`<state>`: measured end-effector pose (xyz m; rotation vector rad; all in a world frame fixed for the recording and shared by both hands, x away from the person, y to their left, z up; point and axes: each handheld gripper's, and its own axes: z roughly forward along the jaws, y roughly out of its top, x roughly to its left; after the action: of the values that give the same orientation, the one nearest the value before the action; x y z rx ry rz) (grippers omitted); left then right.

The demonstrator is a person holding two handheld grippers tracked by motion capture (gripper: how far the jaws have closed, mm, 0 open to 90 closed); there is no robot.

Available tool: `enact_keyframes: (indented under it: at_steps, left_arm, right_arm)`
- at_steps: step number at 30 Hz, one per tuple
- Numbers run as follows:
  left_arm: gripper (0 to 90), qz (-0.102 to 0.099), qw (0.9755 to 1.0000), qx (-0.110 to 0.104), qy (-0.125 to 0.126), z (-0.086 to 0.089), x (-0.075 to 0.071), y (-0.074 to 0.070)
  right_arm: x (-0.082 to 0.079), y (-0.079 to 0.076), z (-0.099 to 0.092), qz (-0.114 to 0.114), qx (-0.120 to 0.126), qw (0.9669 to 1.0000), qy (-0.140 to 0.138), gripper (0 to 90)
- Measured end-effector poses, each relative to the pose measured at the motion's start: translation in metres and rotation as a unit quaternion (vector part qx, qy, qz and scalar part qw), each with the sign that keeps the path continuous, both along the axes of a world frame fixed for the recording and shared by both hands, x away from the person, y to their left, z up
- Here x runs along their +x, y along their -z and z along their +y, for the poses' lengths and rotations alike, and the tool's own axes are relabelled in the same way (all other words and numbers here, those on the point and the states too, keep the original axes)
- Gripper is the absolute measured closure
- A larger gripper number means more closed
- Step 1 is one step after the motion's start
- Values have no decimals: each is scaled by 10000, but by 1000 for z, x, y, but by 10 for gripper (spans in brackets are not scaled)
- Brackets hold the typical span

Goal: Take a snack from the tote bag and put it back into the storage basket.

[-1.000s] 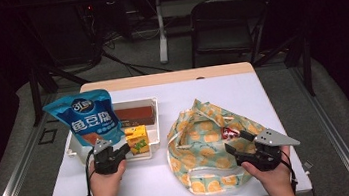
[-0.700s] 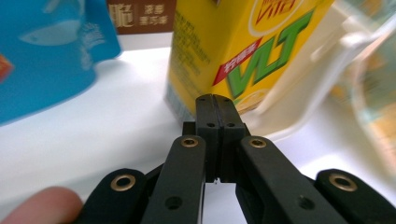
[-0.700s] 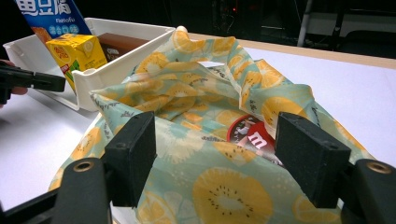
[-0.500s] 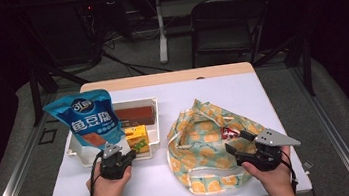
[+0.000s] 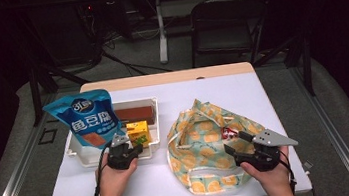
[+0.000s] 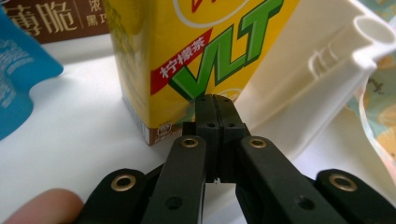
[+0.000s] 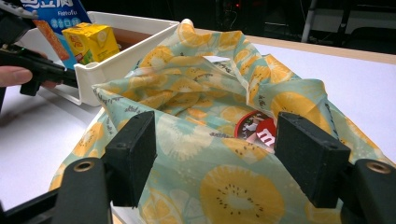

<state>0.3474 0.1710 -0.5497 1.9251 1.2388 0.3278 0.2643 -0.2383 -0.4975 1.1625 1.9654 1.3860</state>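
One snack already sits in my bag [image 5: 203,145]; left claw [image 5: 127,145] clenched empty at the carton [image 5: 137,132], right claw [image 5: 239,151] spread over the bag's 5 o'clock edge; tray [image 5: 83,158] items remain.

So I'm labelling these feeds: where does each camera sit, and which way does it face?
High view: above the person's side, looking forward and down at the table; both forearms and hand-held grippers show.
Left gripper view: rides the left hand-held gripper, facing the yellow carton in the tray; shut jaws and a fingertip show.
Right gripper view: rides the right hand-held gripper, facing the bag; spread jaws show.
All three share carton and tray.
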Motion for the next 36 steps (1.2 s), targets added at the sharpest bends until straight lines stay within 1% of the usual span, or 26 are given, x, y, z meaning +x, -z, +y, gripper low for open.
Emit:
enact_keyframes:
  at_steps: [3,5,9,11,12,13,15,17,19,21,22,24,25,27,28,29,30,32,34,35,36]
  left_arm:
    - [900,-33,10000,41,-17,-3,5,-1]
    - [900,-1,10000,-56,-59,-2,9,-1]
    - [900,17,9995,-127,-273,4,13,-1]
    - [900,63,9993,-235,-300,7,16,-1]
    - [900,132,9992,-253,-296,8,17,-2]
    - [900,113,9990,-291,-309,8,18,-1]
    - [900,162,9994,-186,-254,7,20,-3]
    - [900,112,9994,-243,-207,5,22,-3]
    - [900,56,9995,-250,-169,5,21,-5]
    - [891,-39,9996,-243,-169,8,17,-9]
    - [895,-73,9994,-278,-187,12,15,-11]
    - [900,136,9986,-454,-235,22,13,-16]
    - [900,143,9984,-430,-329,27,12,-16]
    - [900,140,9979,-279,-575,37,15,-15]
    - [900,142,9969,-330,-704,41,17,-13]
    - [900,158,9962,-284,-811,43,19,-13]
    - [900,80,9956,-303,-885,42,22,-10]
    - [900,87,9959,-226,-872,39,27,-7]
    - [900,102,9962,-308,-804,35,29,-5]
    - [900,111,9968,-310,-735,33,30,-4]
    - [900,58,9969,-231,-753,30,30,-4]
  right_arm:
    - [0,0,1,-9,5,10000,-6,297]
    - [-1,0,1,6,5,10000,-9,297]
    - [0,1,0,1,10,10000,-1,298]
    - [0,1,-1,12,17,10000,-1,299]
    - [0,1,-1,16,19,10000,-4,299]
    - [0,1,-1,24,-6,10000,-17,299]
    - [0,1,-1,26,6,10000,-15,299]
    - [0,2,0,23,10,10000,6,300]
    - [1,2,0,40,-19,10000,1,300]
    - [0,2,-1,23,12,10000,14,300]
    - [0,2,-2,37,-21,10000,27,300]
    - [0,2,-3,26,6,10000,48,300]
    - [0,1,-4,26,-13,10000,55,301]
    - [0,1,-5,29,-17,10000,54,301]
    - [0,1,-4,34,2,10000,55,301]
    - [1,2,-3,19,34,10000,63,301]
    - [1,2,-2,9,29,10000,62,301]
    - [1,1,-1,1,-30,10000,53,301]
    - [0,1,0,-20,-70,10000,44,301]
    - [0,1,0,-20,-74,10000,46,302]
    - [0,1,0,-18,-73,10000,52,302]
